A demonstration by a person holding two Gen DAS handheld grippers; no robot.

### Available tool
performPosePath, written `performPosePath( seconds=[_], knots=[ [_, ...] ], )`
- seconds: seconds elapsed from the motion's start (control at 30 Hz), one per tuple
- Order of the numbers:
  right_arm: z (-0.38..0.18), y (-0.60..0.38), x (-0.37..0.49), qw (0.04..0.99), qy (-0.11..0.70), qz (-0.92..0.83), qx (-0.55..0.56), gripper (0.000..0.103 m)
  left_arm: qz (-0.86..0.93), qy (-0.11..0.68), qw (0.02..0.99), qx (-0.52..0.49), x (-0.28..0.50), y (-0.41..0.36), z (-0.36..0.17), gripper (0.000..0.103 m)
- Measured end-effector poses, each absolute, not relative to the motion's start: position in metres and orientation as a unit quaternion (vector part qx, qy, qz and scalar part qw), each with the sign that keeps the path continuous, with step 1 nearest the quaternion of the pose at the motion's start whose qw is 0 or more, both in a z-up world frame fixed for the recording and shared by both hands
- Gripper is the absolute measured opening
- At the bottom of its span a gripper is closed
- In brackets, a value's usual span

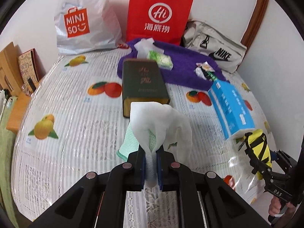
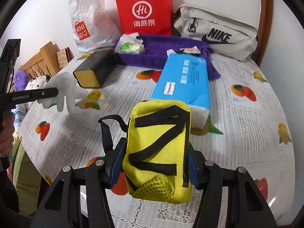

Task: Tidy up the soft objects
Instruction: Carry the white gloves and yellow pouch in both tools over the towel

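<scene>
Here the left gripper [image 1: 151, 157] is pinched nearly closed on a white cloth glove [image 1: 161, 123], which hangs clear of the fruit-print tablecloth [image 1: 66, 133], while the right gripper [image 2: 155, 163] clamps a yellow strapped pouch [image 2: 157, 152] at its sides, also lifted (probably so both can be carried to one spot). A mint-green cloth [image 1: 129, 142] lies half hidden behind the glove. Beyond sit a dark green box [image 1: 142, 83] and a blue tissue pack [image 1: 231, 104]. Farther back, a purple towel [image 1: 180, 64] carries small packets, too blurred to name; the bags behind hide their contents.
</scene>
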State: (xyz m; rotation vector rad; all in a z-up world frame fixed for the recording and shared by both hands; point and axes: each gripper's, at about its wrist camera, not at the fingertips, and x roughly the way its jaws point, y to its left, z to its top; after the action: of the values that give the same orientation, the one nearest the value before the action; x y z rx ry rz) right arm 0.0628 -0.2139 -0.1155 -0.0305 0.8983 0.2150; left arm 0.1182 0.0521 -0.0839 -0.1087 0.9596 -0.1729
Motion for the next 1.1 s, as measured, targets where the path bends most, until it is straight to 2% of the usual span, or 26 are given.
performPosePath(
  seconds=[0.6, 1.1],
  knots=[
    [-0.056, -0.233, 0.138, 0.915, 0.392, 0.099, -0.006, 0.057, -0.073, 0.429, 0.898, -0.065, 0.188, 0.044, -0.042, 0.010],
    [-0.046, -0.223, 0.234, 0.917, 0.385, 0.099, -0.016, 0.057, -0.065, 0.424, 0.902, -0.053, 0.268, 0.039, -0.034, 0.010]
  ],
)
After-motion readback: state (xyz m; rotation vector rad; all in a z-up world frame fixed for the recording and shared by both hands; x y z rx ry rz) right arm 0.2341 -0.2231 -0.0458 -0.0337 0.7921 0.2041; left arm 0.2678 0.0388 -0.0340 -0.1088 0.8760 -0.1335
